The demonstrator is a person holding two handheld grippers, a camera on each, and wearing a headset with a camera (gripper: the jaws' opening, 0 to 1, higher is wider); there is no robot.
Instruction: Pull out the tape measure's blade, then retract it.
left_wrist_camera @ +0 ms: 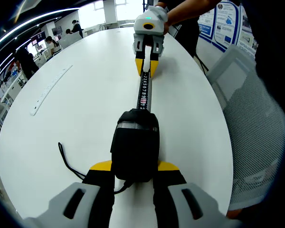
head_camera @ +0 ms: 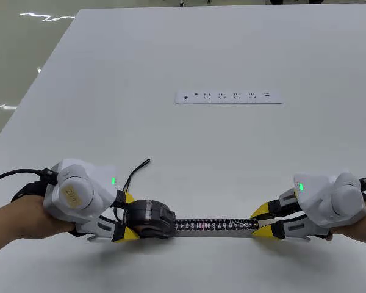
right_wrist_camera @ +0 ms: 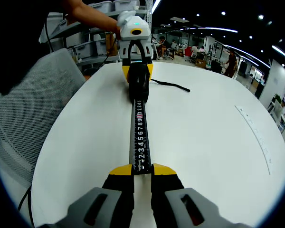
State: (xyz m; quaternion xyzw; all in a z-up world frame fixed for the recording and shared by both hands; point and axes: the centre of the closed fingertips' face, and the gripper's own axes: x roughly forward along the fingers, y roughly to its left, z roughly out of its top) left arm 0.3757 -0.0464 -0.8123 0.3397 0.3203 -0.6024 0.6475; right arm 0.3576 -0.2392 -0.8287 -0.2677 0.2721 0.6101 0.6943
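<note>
A black tape measure lies on the white table near its front edge, and my left gripper is shut on its case. Its dark blade with white numbers is drawn out to the right, flat on the table. My right gripper is shut on the blade's end. In the left gripper view the blade runs away to the right gripper. In the right gripper view the blade leads to the case and the left gripper. The case's black wrist strap trails behind it.
A white power strip lies flat at mid-table, beyond the grippers. The table's left edge runs diagonally, with shiny floor past it. A mesh chair stands beside the table's near edge. People and shelves stand far behind.
</note>
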